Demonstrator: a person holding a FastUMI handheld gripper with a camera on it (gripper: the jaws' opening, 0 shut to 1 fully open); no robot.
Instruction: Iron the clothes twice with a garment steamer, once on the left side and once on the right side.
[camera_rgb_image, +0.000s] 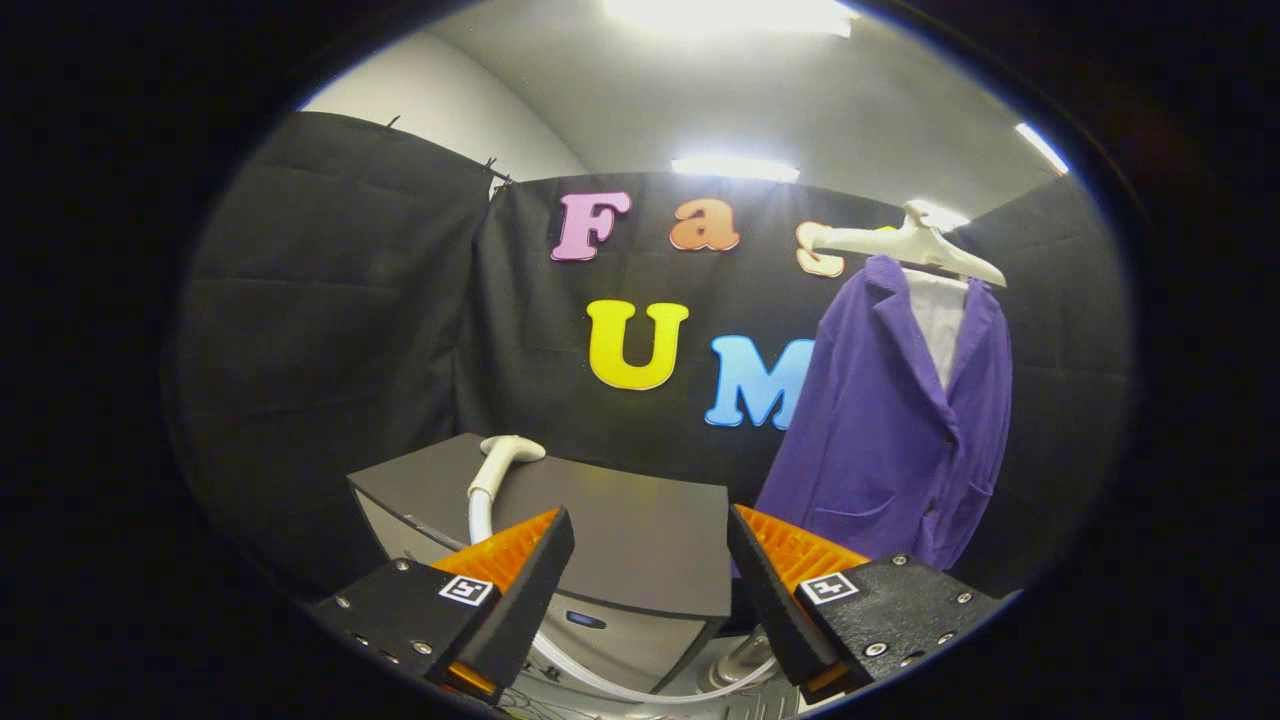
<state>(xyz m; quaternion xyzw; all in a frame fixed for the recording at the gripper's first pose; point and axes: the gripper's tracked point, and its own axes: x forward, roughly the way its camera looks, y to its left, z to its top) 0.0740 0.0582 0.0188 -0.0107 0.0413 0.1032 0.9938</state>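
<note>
A purple jacket (900, 420) hangs on a white hanger (915, 245) beyond my right finger, with a white lining showing at its collar. The white steamer head (503, 458) lies on top of a grey box-shaped steamer unit (640, 540), just beyond my left finger. Its white hose (600, 680) curls down the unit's front and passes under my fingers. My gripper (650, 560) is open, its two fingers set wide apart over the unit with nothing between them. The steamer head sits a short way ahead and left of the gap.
Black cloth walls close the booth at the back and on both sides. A metal pole (745, 660) rises beside the unit, below the jacket. Bright ceiling lights (735, 165) shine overhead.
</note>
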